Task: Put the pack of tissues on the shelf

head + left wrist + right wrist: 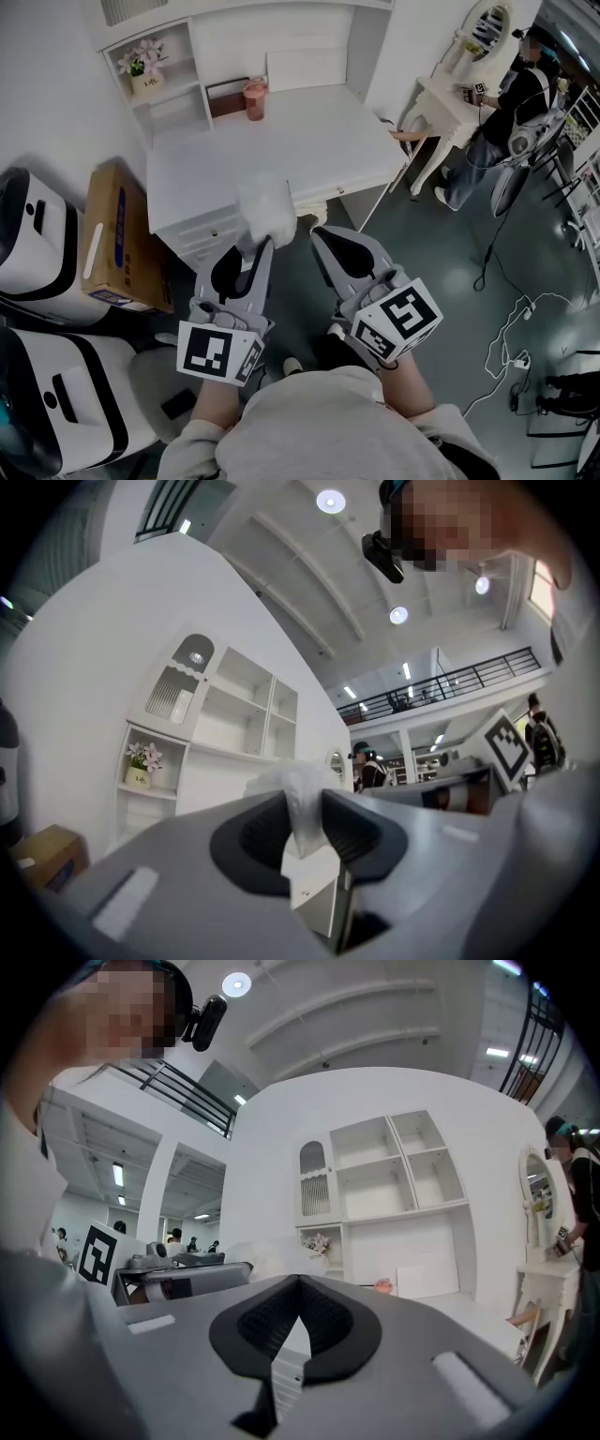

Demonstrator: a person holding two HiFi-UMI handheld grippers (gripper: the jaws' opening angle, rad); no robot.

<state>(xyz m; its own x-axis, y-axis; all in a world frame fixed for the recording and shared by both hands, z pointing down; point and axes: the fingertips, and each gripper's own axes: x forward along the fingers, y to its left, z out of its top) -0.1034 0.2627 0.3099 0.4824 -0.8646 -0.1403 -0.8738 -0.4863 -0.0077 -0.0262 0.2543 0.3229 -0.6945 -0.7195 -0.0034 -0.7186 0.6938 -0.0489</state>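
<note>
The pack of tissues (265, 208), white in crinkly clear wrap, hangs over the front edge of the white desk (309, 141). My left gripper (260, 246) is shut on its near end. In the left gripper view the wrap (298, 785) is pinched between the dark pads (267, 836). My right gripper (323, 236) is just right of it, shut and empty; its pads (323, 1321) meet at the tips. From there the pack (272, 1256) shows at the left. The white shelf unit (173, 89) stands at the desk's far left, seen also in the left gripper view (239, 714) and the right gripper view (394, 1171).
A flower pot (142, 70) sits in the shelf's upper left cubby; a pink cup (255, 98) and a brown box (228, 96) stand on the desk's back. A cardboard box (117, 234) and white machines (37, 234) lie left. A person (520, 103) stands by a vanity table (450, 98). Cables (511, 328) cross the floor.
</note>
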